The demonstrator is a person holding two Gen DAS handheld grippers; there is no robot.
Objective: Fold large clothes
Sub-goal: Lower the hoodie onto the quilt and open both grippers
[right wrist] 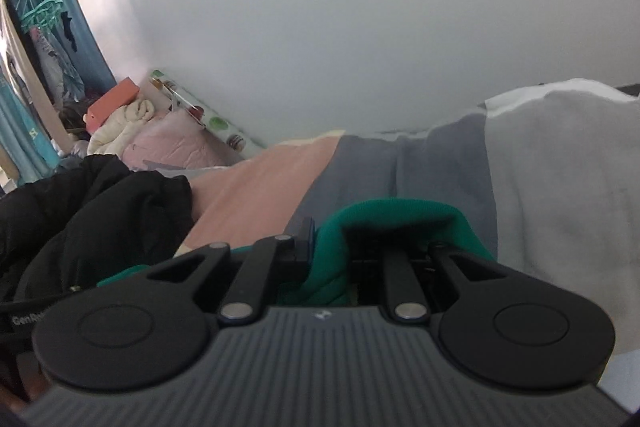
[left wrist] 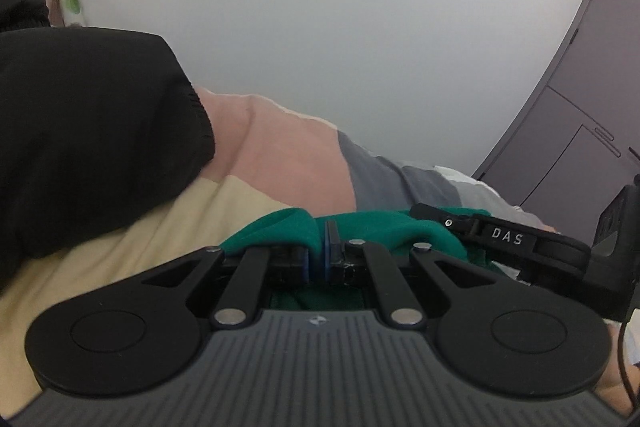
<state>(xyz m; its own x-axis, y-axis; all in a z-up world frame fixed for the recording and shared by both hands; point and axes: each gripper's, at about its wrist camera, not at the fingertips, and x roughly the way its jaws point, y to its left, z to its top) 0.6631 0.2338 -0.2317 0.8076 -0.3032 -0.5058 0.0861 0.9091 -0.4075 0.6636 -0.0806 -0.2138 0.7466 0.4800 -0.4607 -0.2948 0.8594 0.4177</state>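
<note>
Two hand-held grippers are at work, one per hand, and both hold the same single green garment (left wrist: 288,227) just above the bed.

The left hand-held gripper (left wrist: 322,247) has its two blue-padded fingers (left wrist: 331,237) drawn together, with a fold of the green cloth pinched between them. The cloth bunches up on both sides of the pads and also shows below, between the linkage arms. To its right, close by, the right hand-held gripper (left wrist: 472,227) reaches into the left wrist view as a black arm lettered "DAS", lying against the same green cloth.

In the right wrist view, the right hand-held gripper (right wrist: 340,239) is clamped on a thicker hump of the green garment (right wrist: 384,215). One blue pad (right wrist: 307,239) shows on the left of the cloth; the other finger is hidden under the fabric draped over it.

One bedspread (left wrist: 280,147) covers the bed, in four colour blocks: cream nearest, pink beyond, then grey, and pale grey to the far right. One black jacket (left wrist: 80,131) lies on the left side of the bed, its ribbed cuff resting on the pink block. One dark wardrobe (left wrist: 580,107) stands at the far right against the white wall (left wrist: 320,7). Far left in the right wrist view, one pink pillow (right wrist: 168,143) lies by the wall.
</note>
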